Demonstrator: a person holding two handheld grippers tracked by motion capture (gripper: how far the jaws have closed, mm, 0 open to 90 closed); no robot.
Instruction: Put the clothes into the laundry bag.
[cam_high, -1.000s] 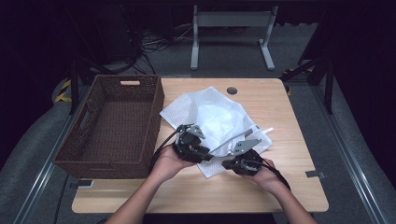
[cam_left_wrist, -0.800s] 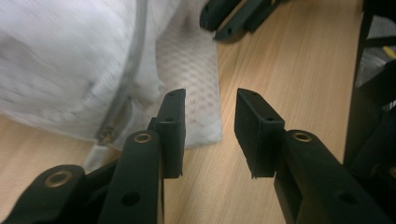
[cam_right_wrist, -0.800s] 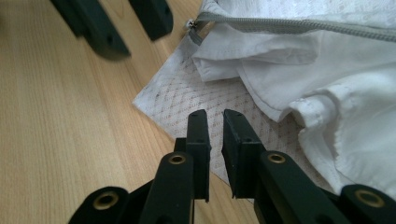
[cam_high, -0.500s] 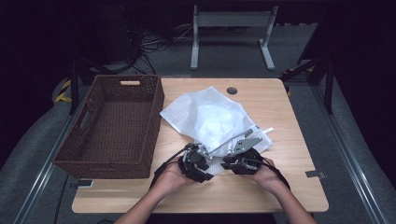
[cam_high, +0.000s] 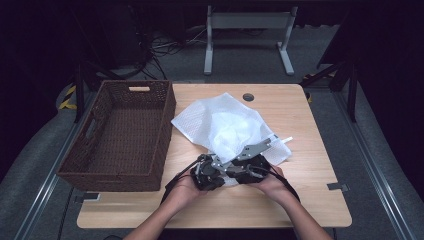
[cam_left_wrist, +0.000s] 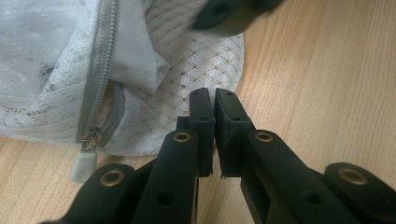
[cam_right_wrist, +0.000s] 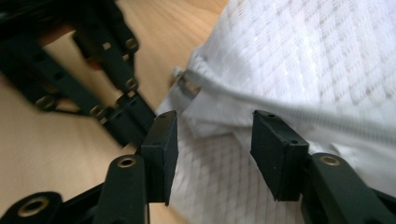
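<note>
Both hands have dropped toward the near edge of the white mesh laundry bag (cam_high: 226, 127) on the wooden table (cam_high: 310, 200); the left gripper (cam_left_wrist: 214, 100) has just pinched shut, apparently on the mesh hem, though the contact is hard to see; the right gripper (cam_right_wrist: 212, 140) has been opening, its jaws apart over the woven fabric; the grey zipper (cam_left_wrist: 100, 60) and its pale pull (cam_left_wrist: 85, 161) appear up close; a wicker basket (cam_high: 120, 135) stands left.

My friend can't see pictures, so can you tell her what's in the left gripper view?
Two black jaws of the left claw are shut over the edge of a white mesh laundry bag lying on a wooden table. The bag's grey zipper runs down to a small white pull tab at the left.
</note>
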